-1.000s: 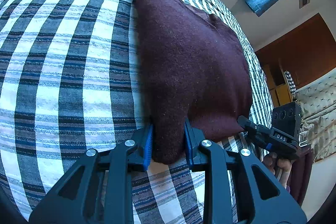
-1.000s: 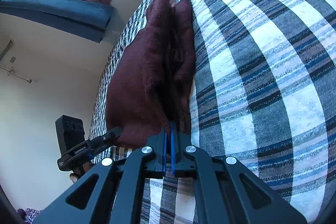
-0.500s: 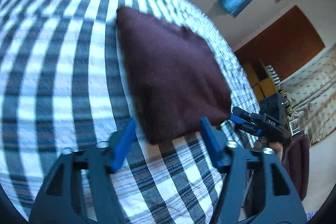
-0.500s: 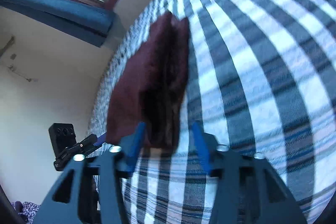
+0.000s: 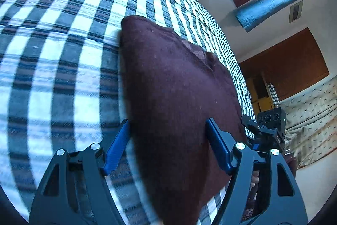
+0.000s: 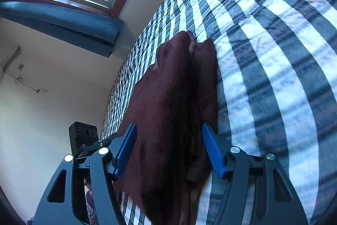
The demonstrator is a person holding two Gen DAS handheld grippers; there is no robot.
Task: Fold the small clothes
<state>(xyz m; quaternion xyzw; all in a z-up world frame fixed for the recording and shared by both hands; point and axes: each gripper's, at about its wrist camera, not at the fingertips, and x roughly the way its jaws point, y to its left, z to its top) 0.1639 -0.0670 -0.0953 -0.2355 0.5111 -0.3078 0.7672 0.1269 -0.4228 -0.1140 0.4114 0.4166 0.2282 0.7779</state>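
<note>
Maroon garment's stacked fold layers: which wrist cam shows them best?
Right wrist view. It looks along the folded maroon garment edge-on, so the stacked layers and the dark crease between them show. The left wrist view sees only its broad, flat top face on the plaid bedspread, layers hidden.

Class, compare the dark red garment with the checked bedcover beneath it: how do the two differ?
The garment is plain maroon; the bedcover is checked blue, grey and white. The garment is folded into a small stack of layers; the bedcover is spread out flat and far larger. Both are cloth.
</note>
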